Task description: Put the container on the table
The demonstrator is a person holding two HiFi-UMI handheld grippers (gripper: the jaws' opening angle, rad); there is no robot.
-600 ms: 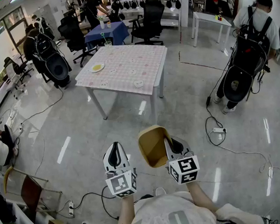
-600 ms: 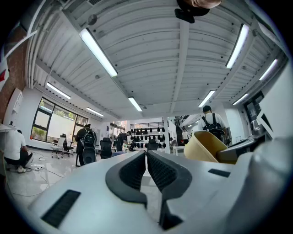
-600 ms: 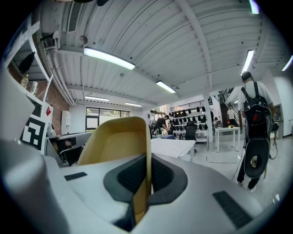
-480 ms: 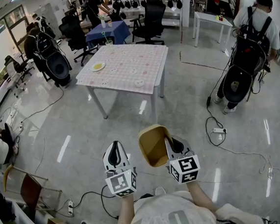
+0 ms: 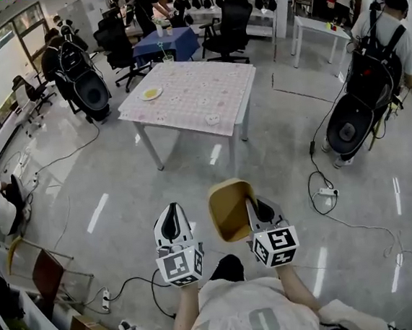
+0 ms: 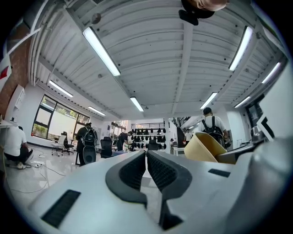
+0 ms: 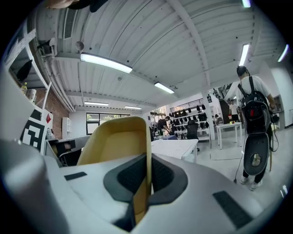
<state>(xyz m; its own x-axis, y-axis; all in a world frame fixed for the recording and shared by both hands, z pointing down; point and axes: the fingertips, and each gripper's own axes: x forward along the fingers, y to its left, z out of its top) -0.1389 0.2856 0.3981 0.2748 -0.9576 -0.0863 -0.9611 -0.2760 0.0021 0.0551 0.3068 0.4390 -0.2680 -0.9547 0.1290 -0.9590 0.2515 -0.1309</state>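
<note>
Moved: table (image 5: 191, 89) sits nearer in the head view than before.
Right gripper (image 5: 254, 208): clenched on the yellow container (image 5: 230, 209) wall.
Left gripper (image 5: 170, 218): jaws together, nothing between.

Bright open workroom, glossy grey floor (image 5: 121, 183).
Well ahead of the left gripper (image 5: 169, 218) and right gripper (image 5: 257, 205) stands a table (image 5: 192, 97) under a checked cloth, with black office chairs (image 5: 231, 17) and a blue-draped table (image 5: 169, 44) beyond it. Windows (image 5: 1, 71) run far to the left gripper's left; a white table (image 5: 319, 25) stands ahead-right of the right gripper. Strip lights (image 6: 100, 50) line the ribbed white ceiling (image 6: 155, 68).
</note>
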